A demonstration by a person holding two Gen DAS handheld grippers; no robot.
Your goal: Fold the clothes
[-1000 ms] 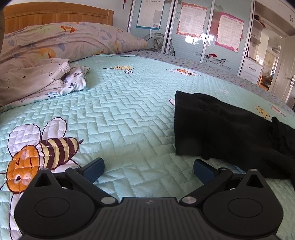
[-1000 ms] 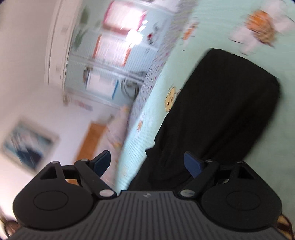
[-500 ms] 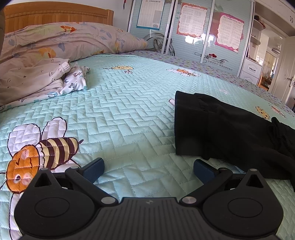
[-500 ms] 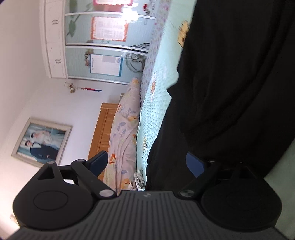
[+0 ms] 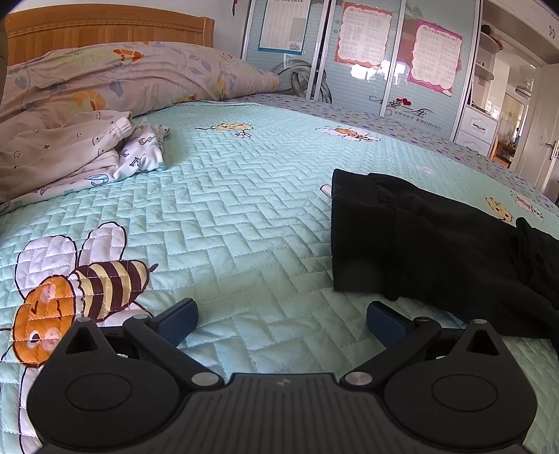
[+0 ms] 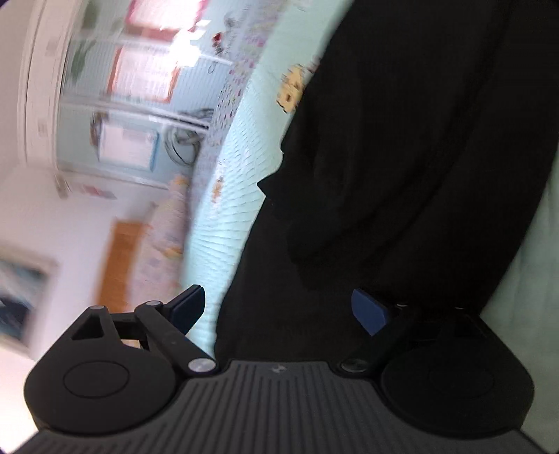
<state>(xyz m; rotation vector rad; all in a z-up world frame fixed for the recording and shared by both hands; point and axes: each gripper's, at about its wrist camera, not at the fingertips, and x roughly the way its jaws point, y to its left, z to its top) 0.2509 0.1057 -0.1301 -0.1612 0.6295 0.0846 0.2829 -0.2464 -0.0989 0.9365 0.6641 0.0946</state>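
The left gripper (image 5: 281, 316) sat low over the quilted bedspread (image 5: 244, 216), its blue-padded fingers (image 5: 178, 316) spread wide and holding nothing. A bee print (image 5: 80, 286) lay just beyond the left finger. The black garment (image 5: 419, 241) lay flat on the bedspread, ahead and to the right, its near edge close to the right finger. Farther left, light patterned clothes (image 5: 70, 150) were heaped below a floral pillow (image 5: 139, 73) and wooden headboard (image 5: 104, 29). Wardrobe doors (image 5: 367, 52) stood beyond.

The right gripper (image 6: 279, 309) was likewise spread wide and empty, with the black garment (image 6: 401, 157) filling its blurred, tilted view.
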